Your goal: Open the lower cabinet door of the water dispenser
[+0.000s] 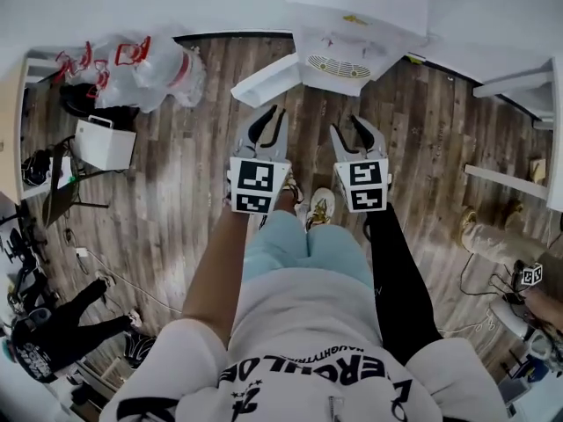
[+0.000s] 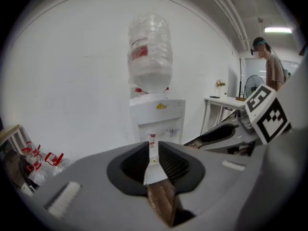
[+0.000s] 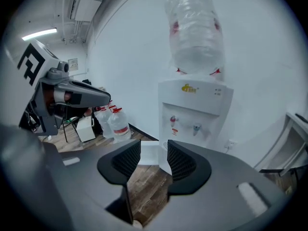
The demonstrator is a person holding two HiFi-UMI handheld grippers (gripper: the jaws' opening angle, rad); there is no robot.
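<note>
Shirt lettering [image 1: 303, 367] upside down, illegible; water dispenser [image 3: 192, 124] yellow logo [image 3: 191, 88], perhaps brand, unreadable.

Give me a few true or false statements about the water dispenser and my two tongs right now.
1. The lower cabinet door of the water dispenser stands swung open. True.
2. The right tongs clamp the door's edge. False: they are open, empty and short of the dispenser.
3. A water bottle sits upside down on top of the dispenser. True.
4. The left tongs hold a cup. False: they are open with nothing between them.
5. The floor is white tile. False: it is wood planks.
</note>
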